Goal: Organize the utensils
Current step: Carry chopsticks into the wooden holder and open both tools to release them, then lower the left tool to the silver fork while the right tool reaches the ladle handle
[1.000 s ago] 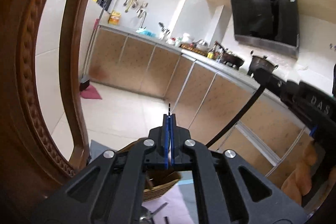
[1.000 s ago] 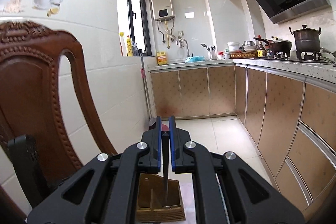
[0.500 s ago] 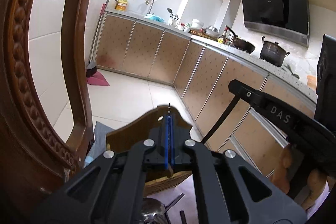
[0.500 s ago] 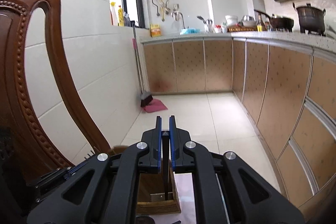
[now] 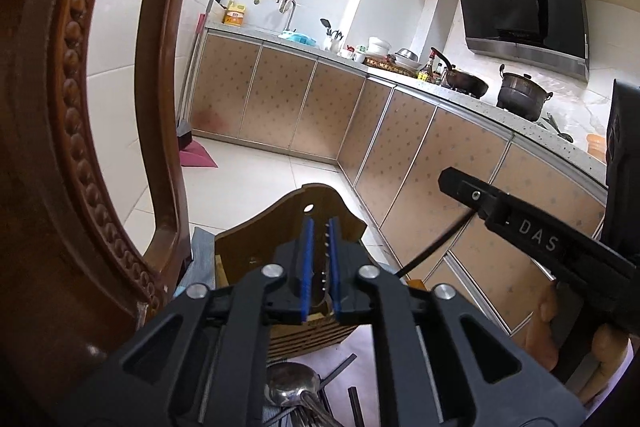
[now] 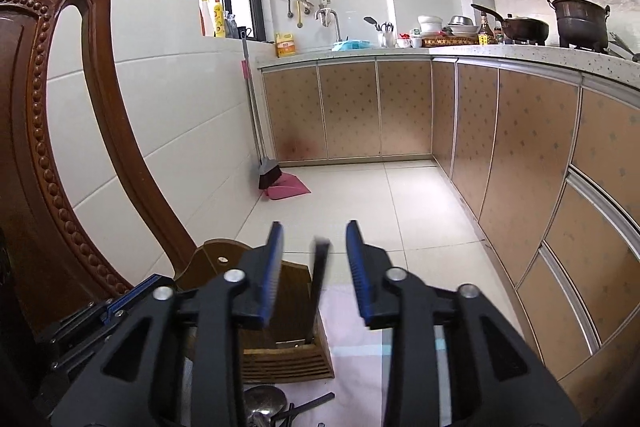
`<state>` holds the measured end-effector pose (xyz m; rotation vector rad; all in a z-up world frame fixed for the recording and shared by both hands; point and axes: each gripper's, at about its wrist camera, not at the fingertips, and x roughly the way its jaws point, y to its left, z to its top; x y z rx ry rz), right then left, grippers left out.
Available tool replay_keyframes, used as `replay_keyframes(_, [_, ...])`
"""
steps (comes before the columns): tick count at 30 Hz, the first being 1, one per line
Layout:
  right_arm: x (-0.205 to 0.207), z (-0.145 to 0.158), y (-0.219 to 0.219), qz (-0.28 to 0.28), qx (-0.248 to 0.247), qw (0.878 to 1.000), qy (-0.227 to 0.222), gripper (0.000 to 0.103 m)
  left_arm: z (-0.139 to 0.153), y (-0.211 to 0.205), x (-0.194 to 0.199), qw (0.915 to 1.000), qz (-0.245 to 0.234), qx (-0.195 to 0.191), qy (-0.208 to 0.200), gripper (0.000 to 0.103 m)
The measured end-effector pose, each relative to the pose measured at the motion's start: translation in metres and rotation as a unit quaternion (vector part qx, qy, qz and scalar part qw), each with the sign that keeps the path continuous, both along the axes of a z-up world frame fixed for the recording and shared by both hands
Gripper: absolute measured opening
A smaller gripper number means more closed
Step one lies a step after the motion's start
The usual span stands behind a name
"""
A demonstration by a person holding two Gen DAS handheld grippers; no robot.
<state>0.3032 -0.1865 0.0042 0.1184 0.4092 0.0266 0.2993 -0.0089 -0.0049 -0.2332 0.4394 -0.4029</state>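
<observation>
A: Wooden holder (image 6: 280,307)?
B: Upright, slatted front, just below both fingers.
A: Utensils?
B: Black chopstick (image 6: 318,287) upright inside, loose between right fingers. Spoon (image 5: 292,387) and dark sticks (image 6: 308,407) flat beneath.

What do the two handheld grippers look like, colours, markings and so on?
Both are matte black plastic with angular cut-out arms, round silver screws and ribbed blue pads on the fingers. The left gripper shows narrow blue strips; the right gripper has white "DAS" lettering on its side, seen from the left wrist camera.
</observation>
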Motion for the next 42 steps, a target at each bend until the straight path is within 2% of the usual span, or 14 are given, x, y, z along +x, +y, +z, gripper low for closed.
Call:
replay_keyframes(3, [-0.006,0.0,0.002,0.001,0.001,1.0,0.002,0.037,-0.002,0.003,-0.004,1.0,-0.002,-0.002,0.0,0.021])
replay_keyframes(10, [-0.024,-0.004,0.007,0.005,-0.006,1.0,0.005,0.038,-0.006,0.004,-0.021,0.9999,-0.005,0.01,-0.001,0.029])
replay_keyframes(13, [-0.04,-0.007,0.001,0.0,-0.006,1.0,0.012,0.041,-0.01,0.004,-0.033,0.9997,-0.005,0.026,-0.001,0.034])
replay_keyframes(16, [-0.065,-0.024,-0.013,-0.019,0.011,0.999,0.025,0.043,-0.017,0.003,-0.047,0.9984,0.003,0.056,0.004,0.038])
replay_keyframes(19, [-0.08,-0.06,-0.027,-0.03,0.031,0.996,0.084,0.043,-0.03,0.0,-0.056,0.9964,0.0,0.078,0.033,0.039])
replay_keyframes(22, [-0.084,-0.113,-0.031,-0.016,0.045,0.981,0.186,0.043,-0.041,-0.002,-0.066,0.9932,0.003,0.104,0.051,0.039])
replay_keyframes(23, [-0.085,-0.124,-0.029,-0.01,0.046,0.977,0.207,0.043,-0.044,-0.003,-0.069,0.9922,0.004,0.111,0.057,0.041])
replay_keyframes(27, [-0.091,-0.165,-0.012,0.021,0.021,0.96,0.278,0.043,-0.061,0.0,-0.078,0.9888,0.004,0.117,0.092,0.044])
replay_keyframes(33, [-0.091,-0.186,0.023,0.057,-0.028,0.945,0.322,0.043,-0.089,0.006,-0.079,0.9807,0.005,0.129,0.146,0.047])
replay_keyframes(36, [-0.089,-0.188,0.027,0.053,-0.042,0.946,0.318,0.043,-0.101,0.007,-0.075,0.9756,0.002,0.132,0.176,0.047])
replay_keyframes(38, [-0.088,-0.187,0.027,0.057,-0.035,0.943,0.325,0.034,-0.108,0.01,-0.074,0.9719,0.004,0.135,0.193,0.048])
replay_keyframes(42, [-0.088,-0.185,0.032,0.066,-0.029,0.942,0.327,0.033,-0.121,0.012,-0.07,0.965,0.009,0.138,0.223,0.05])
